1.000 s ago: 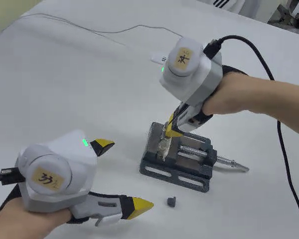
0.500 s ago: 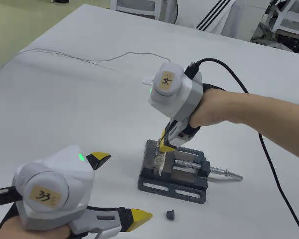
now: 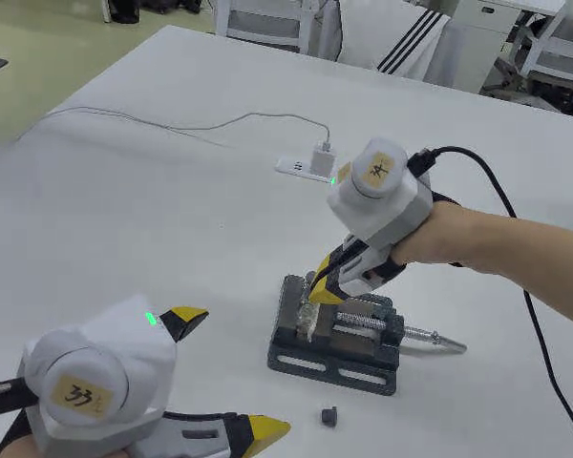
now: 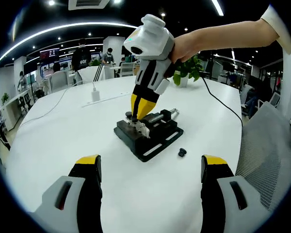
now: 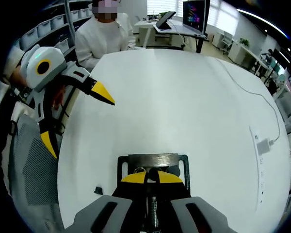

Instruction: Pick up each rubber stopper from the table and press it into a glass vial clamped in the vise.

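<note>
Underneath both grippers, a white table (image 3: 124,191). Next, the right gripper (image 3: 317,289), gripped in a hand and tilted steeply down, yellow tips clenched together; cannot tell whether anything is pinched between them. Then the left gripper (image 3: 231,372), low and near the person, jaws spread wide and released, grasping nothing, pointed across the table toward the right gripper. Directly beneath the right gripper's tips, a dark metal vise (image 3: 349,358), resting flat on the table, screw handle sticking out on the side away from the left gripper; well ahead of the left gripper and lined up between its open jaws in the left gripper view. Far beyond the right gripper, a white power strip (image 3: 306,168) with a charger plugged in and a thin cable trailing off across the table. Clamped in the vise, a glass vial (image 3: 310,318), upright, its mouth right at the right gripper's closed tips; contact too small to judge. Smallest, one dark rubber stopper (image 3: 329,416) lying loose on the table, ahead of the left gripper toward its right jaw, just beside the vise's base and apart from both grippers.
</note>
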`<state>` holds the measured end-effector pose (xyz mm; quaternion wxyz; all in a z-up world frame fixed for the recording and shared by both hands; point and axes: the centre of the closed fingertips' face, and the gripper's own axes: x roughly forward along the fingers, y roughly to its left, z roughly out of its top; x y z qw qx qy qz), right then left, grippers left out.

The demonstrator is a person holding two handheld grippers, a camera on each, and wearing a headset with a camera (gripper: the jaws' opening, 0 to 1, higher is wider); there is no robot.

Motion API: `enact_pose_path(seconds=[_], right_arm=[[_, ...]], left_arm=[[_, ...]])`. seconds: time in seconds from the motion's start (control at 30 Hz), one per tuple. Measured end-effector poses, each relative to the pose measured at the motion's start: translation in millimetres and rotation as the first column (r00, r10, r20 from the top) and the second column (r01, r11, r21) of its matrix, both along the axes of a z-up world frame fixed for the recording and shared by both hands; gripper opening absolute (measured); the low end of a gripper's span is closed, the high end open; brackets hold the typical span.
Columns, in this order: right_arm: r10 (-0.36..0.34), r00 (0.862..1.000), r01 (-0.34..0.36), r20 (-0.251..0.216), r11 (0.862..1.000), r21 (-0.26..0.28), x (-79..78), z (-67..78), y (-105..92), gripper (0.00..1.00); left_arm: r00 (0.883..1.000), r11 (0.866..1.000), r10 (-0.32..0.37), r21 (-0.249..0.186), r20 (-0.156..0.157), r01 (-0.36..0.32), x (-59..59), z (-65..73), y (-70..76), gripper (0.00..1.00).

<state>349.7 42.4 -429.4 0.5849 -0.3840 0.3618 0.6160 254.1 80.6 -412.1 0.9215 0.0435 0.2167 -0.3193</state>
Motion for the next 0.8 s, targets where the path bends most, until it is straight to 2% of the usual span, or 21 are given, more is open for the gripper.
enact_pose_path(seconds=[0.1, 0.23, 0.3, 0.33, 0.4, 0.5, 0.8], right_arm=[[0.007, 1.000, -0.007, 0.000, 1.000, 0.006, -3.8, 0.3, -0.7, 0.08], [0.006, 0.999, -0.007, 0.038, 1.000, 0.025, -1.2, 2.9, -4.9, 0.14], [-0.014, 0.999, 0.013, 0.032, 0.999, 0.041, -1.0, 4.8, -7.1, 0.21], [-0.014, 0.999, 0.012, 0.032, 0.998, 0.066, -2.6, 7.0, -7.3, 0.22], [-0.026, 0.999, 0.024, 0.025, 0.997, 0.069, -5.2, 7.4, -12.4, 0.24], [-0.021, 0.999, 0.018, 0.040, 0.996, 0.087, -9.4, 7.6, -16.8, 0.28], [-0.022, 0.999, 0.016, 0.048, 0.992, 0.125, -22.2, 8.6, -23.9, 0.30]], left_arm=[[1.000, 1.000, 0.001, 0.000, 0.001, -0.001, -0.3, 0.3, 0.9, 0.83], [1.000, 1.000, 0.003, 0.002, 0.000, -0.003, 0.0, 0.2, 2.3, 0.83], [1.000, 1.000, 0.003, 0.003, 0.000, -0.003, 0.0, 0.1, 2.4, 0.83], [1.000, 1.000, 0.002, 0.003, -0.001, -0.002, -0.2, -0.1, 2.4, 0.83], [1.000, 1.000, 0.001, 0.004, -0.002, -0.001, -0.4, -0.5, 2.0, 0.83], [1.000, 1.000, -0.002, 0.005, -0.003, 0.002, -0.3, -1.1, 1.5, 0.83], [1.000, 1.000, -0.010, 0.010, -0.004, 0.010, -0.3, -0.2, 0.9, 0.83]])
